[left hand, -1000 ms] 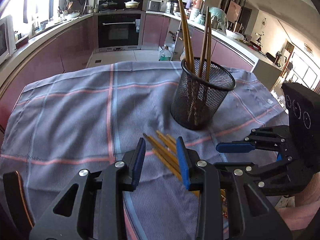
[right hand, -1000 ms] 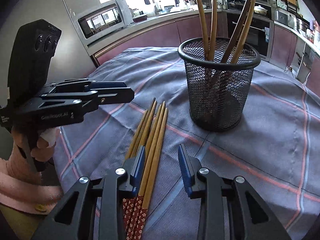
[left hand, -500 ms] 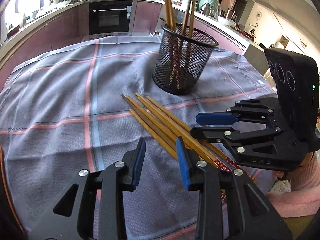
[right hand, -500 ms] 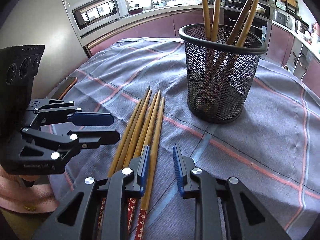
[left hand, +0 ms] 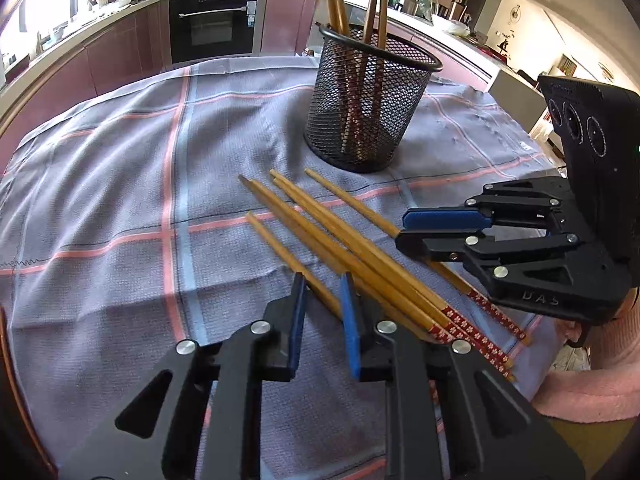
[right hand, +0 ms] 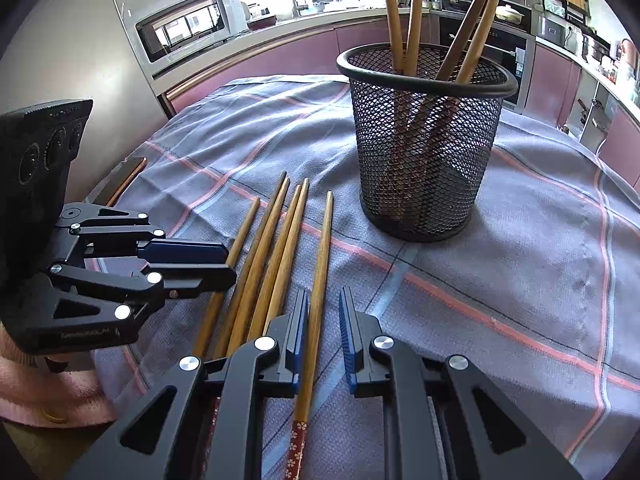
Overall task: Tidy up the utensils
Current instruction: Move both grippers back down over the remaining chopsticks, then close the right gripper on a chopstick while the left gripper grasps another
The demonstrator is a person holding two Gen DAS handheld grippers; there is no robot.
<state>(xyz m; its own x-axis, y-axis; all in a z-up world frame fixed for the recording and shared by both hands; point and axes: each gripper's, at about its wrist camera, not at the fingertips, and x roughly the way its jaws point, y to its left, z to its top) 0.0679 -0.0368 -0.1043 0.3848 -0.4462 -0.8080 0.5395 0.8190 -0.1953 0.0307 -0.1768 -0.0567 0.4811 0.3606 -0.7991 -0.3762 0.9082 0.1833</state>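
Observation:
Several wooden chopsticks (left hand: pixel 344 244) with red patterned ends lie side by side on the checked cloth; they also show in the right wrist view (right hand: pixel 276 256). A black mesh holder (left hand: pixel 368 100) stands upright behind them with several chopsticks in it; it also shows in the right wrist view (right hand: pixel 424 140). My left gripper (left hand: pixel 322 304) is open, low, astride the leftmost chopstick (left hand: pixel 280 248). My right gripper (right hand: pixel 324 320) is open, low, astride the rightmost chopstick (right hand: pixel 320 264). Each gripper shows in the other's view, the right (left hand: pixel 404 226) and the left (right hand: pixel 230 264).
A grey cloth (left hand: pixel 120 184) with pink and blue lines covers the table. A pink sleeve (left hand: pixel 592 380) is at the table's right edge. Kitchen counters, an oven (left hand: pixel 212 20) and a microwave (right hand: pixel 184 28) stand behind the table.
Both grippers have moved lower and closer to the loose chopsticks. The left now straddles the leftmost one, the right the rightmost one. Both jaws stay open.

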